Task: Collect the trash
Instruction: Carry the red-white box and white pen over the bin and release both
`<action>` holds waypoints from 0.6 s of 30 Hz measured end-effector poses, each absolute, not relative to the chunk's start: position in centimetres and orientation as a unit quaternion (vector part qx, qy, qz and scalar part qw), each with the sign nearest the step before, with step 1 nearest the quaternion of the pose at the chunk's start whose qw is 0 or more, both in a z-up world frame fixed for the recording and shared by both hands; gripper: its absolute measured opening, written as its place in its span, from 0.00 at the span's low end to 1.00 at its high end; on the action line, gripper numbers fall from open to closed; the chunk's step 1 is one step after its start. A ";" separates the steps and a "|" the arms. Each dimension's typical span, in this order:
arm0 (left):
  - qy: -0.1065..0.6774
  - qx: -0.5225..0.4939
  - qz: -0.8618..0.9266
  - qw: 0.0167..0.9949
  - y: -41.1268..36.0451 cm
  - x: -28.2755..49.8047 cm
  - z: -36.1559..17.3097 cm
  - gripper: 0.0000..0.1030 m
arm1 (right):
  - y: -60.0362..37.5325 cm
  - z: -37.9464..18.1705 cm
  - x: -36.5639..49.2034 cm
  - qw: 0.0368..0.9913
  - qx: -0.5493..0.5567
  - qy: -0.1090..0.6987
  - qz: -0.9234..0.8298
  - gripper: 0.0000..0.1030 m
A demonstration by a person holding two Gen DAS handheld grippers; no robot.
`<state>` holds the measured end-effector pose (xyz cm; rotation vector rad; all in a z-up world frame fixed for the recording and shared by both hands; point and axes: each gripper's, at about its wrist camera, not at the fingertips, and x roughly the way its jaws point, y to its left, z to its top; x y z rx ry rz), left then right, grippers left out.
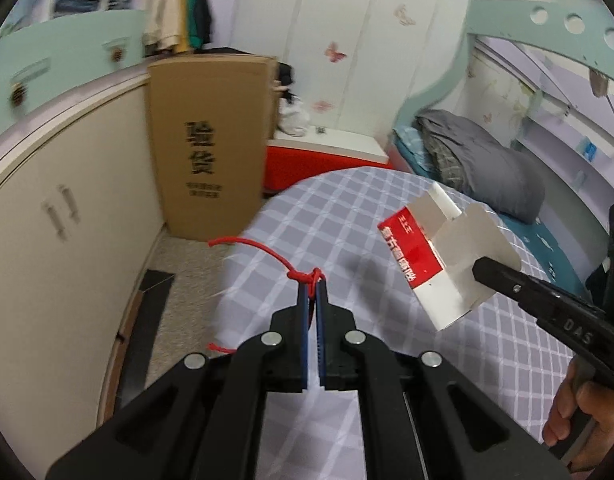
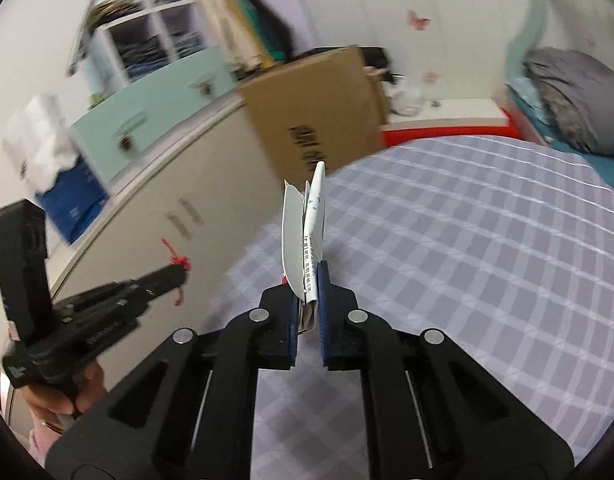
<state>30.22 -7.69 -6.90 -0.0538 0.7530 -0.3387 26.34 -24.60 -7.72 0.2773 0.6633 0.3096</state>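
Note:
My left gripper [image 1: 313,286] is shut on a knotted red string [image 1: 267,250], held above the left edge of the checked bedspread [image 1: 339,216]. It also shows in the right wrist view [image 2: 181,270], at the left, with the string [image 2: 179,260] at its tip. My right gripper [image 2: 309,280] is shut on a flattened red and white carton [image 2: 305,236], seen edge-on. In the left wrist view the right gripper [image 1: 481,268] comes in from the right and holds the carton [image 1: 439,256] in the air above the bed.
A tall cardboard box [image 1: 207,144] leans against the cream cabinet [image 1: 59,208] at the left. A red and white bench [image 1: 327,156] stands behind the bed. A grey pillow [image 1: 487,164] lies on the bunk at the right. The floor strip [image 1: 179,280] runs beside the bed.

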 end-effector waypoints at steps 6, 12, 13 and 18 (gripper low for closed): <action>0.371 -0.042 -0.111 0.921 1.9 27.0 -8.3 0.03 | -14.4 -9.3 25.7 0.911 0.108 0.341 0.206 0.08; 0.410 -0.059 -0.056 0.908 10.9 25.0 -12.3 0.03 | -5.7 -13.4 25.9 0.888 0.087 0.385 0.235 0.08; 0.419 -0.064 -0.049 0.904 12.1 24.9 -13.1 0.03 | -4.6 -14.1 25.9 0.885 0.087 0.392 0.236 0.08; 0.460 -0.079 -0.026 0.884 16.1 24.9 -17.1 0.03 | -0.4 -17.2 26.4 0.875 0.068 0.420 0.230 0.08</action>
